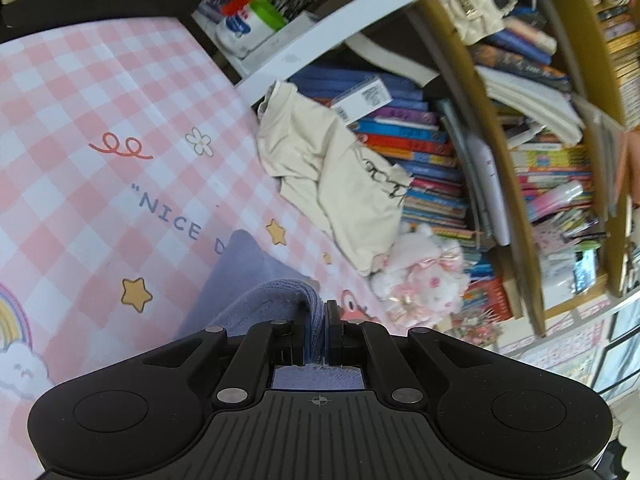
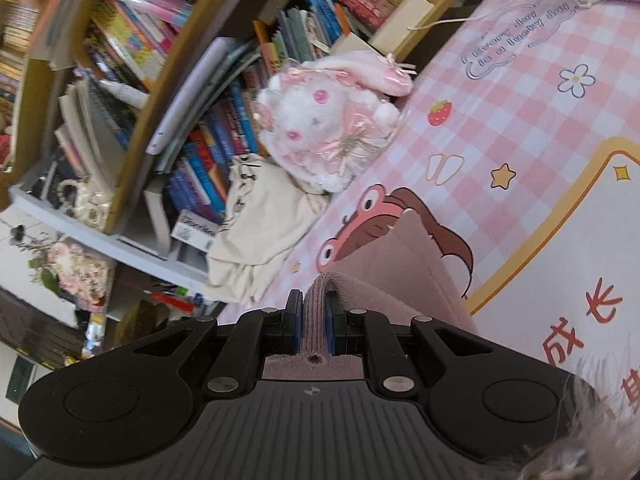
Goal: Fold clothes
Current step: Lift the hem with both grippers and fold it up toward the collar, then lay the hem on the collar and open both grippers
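A knit garment with a ribbed edge looks lavender in the left wrist view. My left gripper is shut on that ribbed edge, and the cloth hangs down to the left onto the pink checked tablecloth. In the right wrist view the knit garment looks mauve. My right gripper is shut on a folded ribbed edge of it, and the rest trails off to the right over the tablecloth. A crumpled cream garment lies against the books; the right wrist view shows the cream garment too.
A white and pink plush toy sits at the table's edge beside the cream garment, and the right wrist view has the plush toy as well. A crowded bookshelf stands just behind the table. A pen holder is at the far corner.
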Motion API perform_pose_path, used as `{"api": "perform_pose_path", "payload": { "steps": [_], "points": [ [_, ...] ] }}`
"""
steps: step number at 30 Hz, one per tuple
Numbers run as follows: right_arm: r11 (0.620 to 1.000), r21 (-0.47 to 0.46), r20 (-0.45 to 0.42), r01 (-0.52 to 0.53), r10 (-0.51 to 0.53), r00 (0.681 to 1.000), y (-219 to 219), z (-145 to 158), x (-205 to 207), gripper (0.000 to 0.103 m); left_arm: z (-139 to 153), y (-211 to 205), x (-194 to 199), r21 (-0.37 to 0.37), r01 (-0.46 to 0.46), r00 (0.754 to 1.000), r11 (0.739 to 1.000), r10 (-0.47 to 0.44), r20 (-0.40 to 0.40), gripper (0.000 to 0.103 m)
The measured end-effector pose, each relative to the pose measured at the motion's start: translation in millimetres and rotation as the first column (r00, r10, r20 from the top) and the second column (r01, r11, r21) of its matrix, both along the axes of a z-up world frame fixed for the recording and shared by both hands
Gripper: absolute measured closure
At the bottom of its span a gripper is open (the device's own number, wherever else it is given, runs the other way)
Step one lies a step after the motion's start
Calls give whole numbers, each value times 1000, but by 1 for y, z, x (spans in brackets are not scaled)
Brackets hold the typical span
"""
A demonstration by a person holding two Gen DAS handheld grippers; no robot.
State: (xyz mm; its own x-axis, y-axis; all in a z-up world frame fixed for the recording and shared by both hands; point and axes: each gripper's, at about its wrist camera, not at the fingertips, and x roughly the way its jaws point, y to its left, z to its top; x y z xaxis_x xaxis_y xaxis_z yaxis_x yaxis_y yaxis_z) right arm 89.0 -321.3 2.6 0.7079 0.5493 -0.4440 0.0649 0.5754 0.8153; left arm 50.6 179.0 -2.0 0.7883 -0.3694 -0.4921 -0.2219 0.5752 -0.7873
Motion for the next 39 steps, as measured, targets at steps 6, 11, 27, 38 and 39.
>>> {"api": "perform_pose_path", "payload": {
  "steps": [6,11,27,38,39],
  "points": [
    [999,-33,-63,31,-33,997,6,-18,19,92,-19,-4,29,30,32,998,999,-31,-51,97],
    [997,-72,-104,30,-38,994,12,-31,33,91,-31,-6,45,81,61,994,995,-53,-96,93],
    [741,-658,42,-134,214,976,64,-7,35,52,-8,-24,41,567,179,979,804,-205,-18,57],
    [823,-563,49,-74,123,991,56,-14,56,97,-12,-31,60,540,165,978,826,-210,22,101],
    [838,-543,39,-60,97,995,49,-17,58,97,-12,-29,60,530,150,980,835,-195,29,101]
  ]
}}
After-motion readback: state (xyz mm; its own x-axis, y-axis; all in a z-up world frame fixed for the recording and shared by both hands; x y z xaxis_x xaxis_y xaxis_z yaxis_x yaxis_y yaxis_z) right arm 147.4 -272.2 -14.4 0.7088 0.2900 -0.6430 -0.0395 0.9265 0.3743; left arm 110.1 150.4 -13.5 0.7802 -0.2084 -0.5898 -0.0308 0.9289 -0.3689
